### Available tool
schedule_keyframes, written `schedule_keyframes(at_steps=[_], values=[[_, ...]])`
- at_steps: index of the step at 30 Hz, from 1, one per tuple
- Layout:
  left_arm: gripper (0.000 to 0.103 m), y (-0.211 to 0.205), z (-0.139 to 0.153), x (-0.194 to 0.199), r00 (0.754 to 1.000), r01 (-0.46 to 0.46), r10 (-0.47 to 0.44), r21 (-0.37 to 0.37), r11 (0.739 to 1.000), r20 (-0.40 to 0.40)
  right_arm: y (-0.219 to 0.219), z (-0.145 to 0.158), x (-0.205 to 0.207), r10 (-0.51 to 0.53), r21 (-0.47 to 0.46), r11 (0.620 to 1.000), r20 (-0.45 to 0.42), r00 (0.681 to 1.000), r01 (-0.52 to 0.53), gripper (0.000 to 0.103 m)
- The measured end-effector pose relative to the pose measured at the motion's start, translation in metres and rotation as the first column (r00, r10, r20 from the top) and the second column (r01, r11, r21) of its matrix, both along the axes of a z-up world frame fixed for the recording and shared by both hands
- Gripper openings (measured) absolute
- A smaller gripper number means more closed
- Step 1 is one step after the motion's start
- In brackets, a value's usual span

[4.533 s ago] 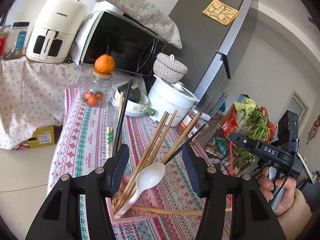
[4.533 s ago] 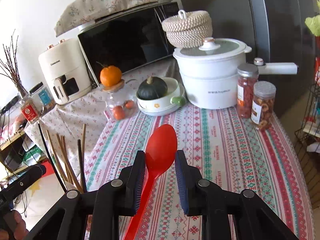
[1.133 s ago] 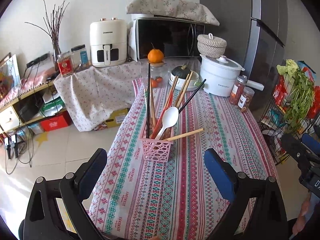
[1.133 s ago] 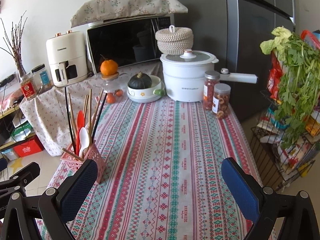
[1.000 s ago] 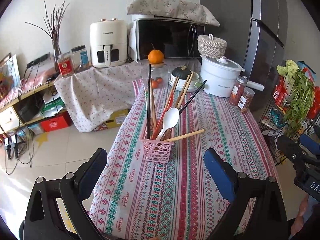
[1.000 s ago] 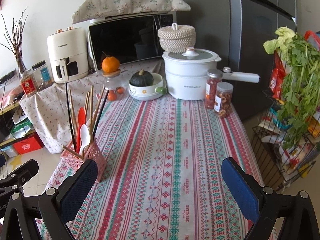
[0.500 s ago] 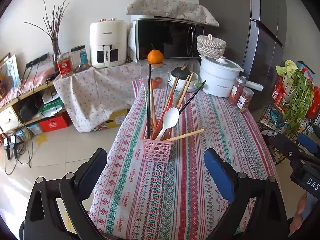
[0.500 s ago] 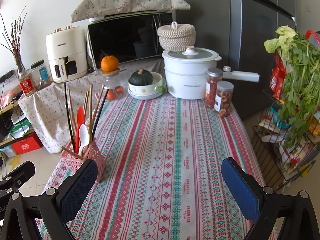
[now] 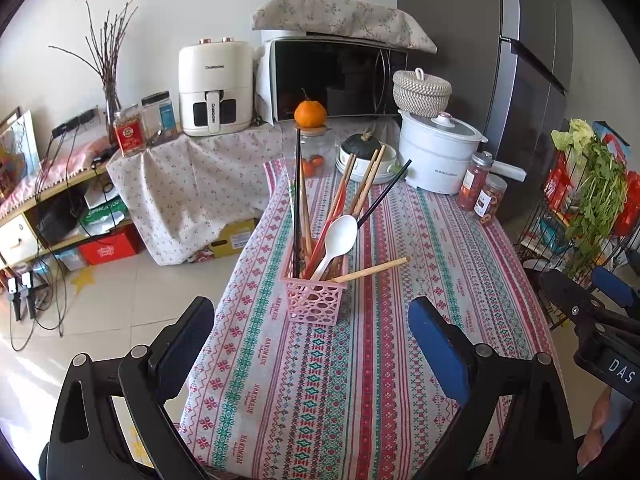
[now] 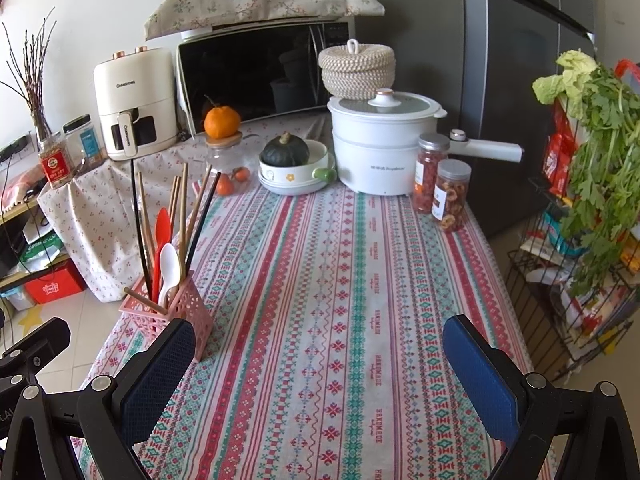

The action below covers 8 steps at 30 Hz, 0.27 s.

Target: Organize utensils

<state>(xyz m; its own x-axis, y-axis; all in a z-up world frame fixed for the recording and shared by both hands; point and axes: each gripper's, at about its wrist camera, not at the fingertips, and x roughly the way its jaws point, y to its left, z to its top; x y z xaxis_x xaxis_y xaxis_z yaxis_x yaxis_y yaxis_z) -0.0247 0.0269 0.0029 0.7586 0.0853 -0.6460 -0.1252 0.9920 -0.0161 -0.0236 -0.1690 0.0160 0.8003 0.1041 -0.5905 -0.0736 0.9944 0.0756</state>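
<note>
Left wrist view: the pink utensil basket point(image 9: 314, 298) stands upright on the striped tabletop point(image 9: 400, 360), near its left edge. It holds wooden and black chopsticks point(image 9: 362, 184), a white spoon point(image 9: 338, 238) and a red spoon point(image 10: 162, 226). One wooden chopstick point(image 9: 370, 270) lies slanted across the rim instead of standing. No loose utensil shows on the cloth, so the sorting looks finished or nearly so. If anything remains, it is to stand that slanted chopstick upright, which would call for a light pinch near its free end. The left hand-held gripper point(image 9: 310, 344) and the right hand-held gripper point(image 10: 320, 354) hover spread wide, holding nothing, well short of the basket. Farther back, two lidded jars point(image 10: 442, 192) hold reddish and ring-shaped snacks, and a bowl point(image 10: 296, 176) holds a dark squash.
</note>
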Motion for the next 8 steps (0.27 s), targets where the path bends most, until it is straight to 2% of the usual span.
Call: schedule_keyframes(at_steps=[8], values=[[0.099,0.0008,-0.0022,0.0012,1.0,-0.006,0.007,0.008,1.0,-0.007,0.0003,-0.0012,0.0003,0.002,0.001,1.0,-0.003,1.0,-0.002,0.102]])
